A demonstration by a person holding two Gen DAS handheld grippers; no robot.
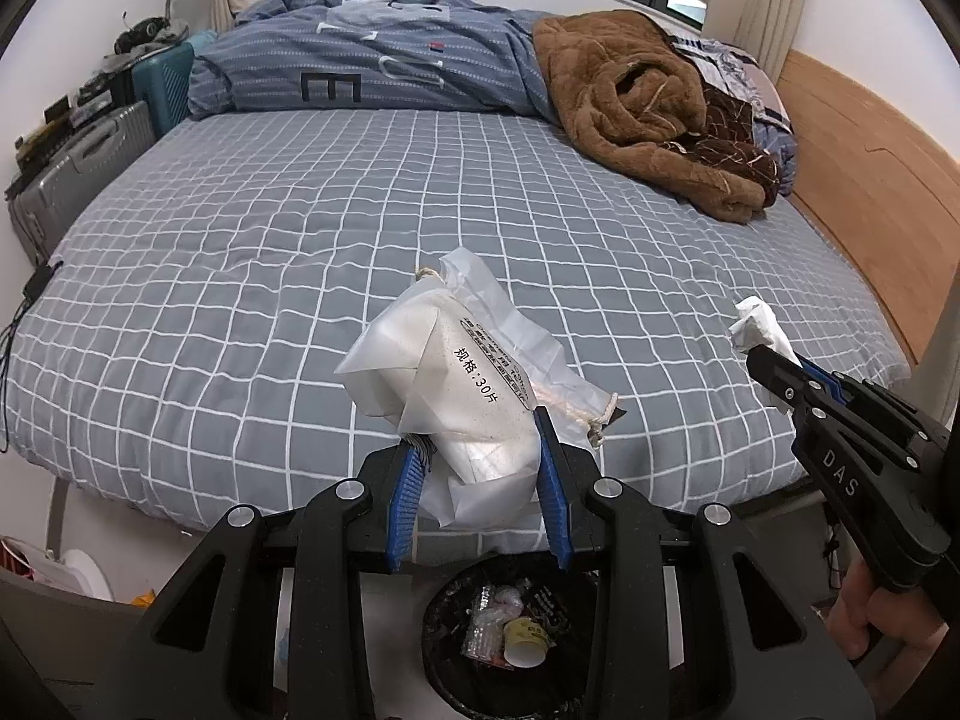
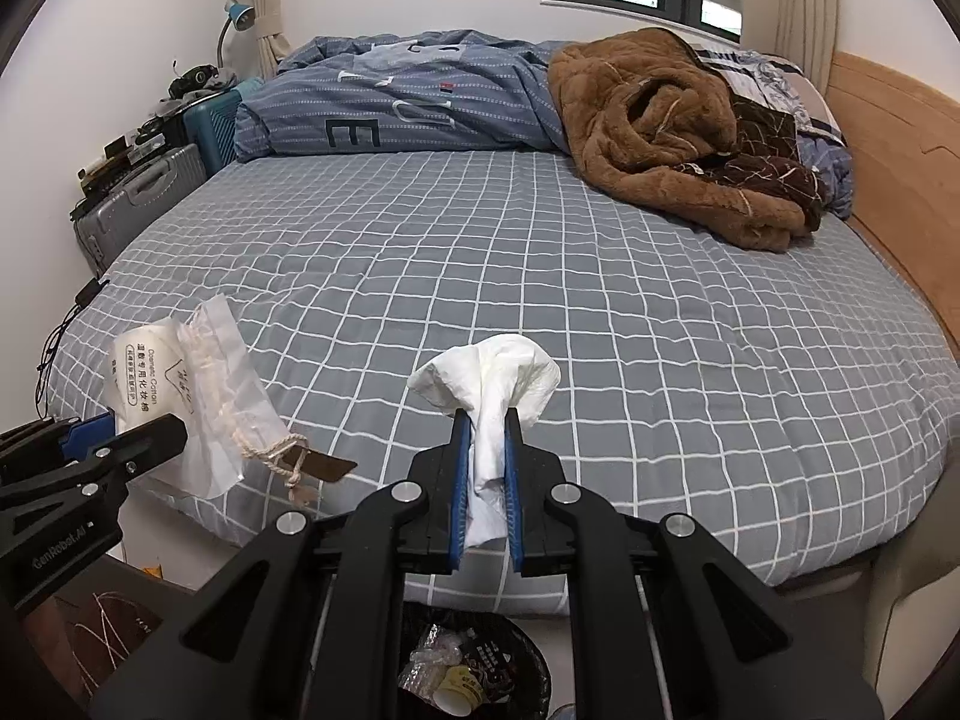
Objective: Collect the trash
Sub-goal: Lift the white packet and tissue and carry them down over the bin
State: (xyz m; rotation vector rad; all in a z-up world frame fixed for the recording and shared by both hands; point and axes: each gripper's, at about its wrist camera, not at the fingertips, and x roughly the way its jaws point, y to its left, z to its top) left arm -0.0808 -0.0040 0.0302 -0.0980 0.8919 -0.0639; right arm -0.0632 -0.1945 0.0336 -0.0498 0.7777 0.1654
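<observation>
My left gripper is shut on a white plastic cotton-pad bag with a drawstring, held at the near edge of the bed above a black trash bin. It also shows in the right wrist view, with the left gripper at the left. My right gripper is shut on a crumpled white tissue, held above the trash bin. In the left wrist view the right gripper and the tissue are at the right.
The bed has a grey checked sheet, a blue duvet and a brown blanket at the back. Suitcases stand at its left, a wooden headboard at its right. The bin holds a paper cup and wrappers.
</observation>
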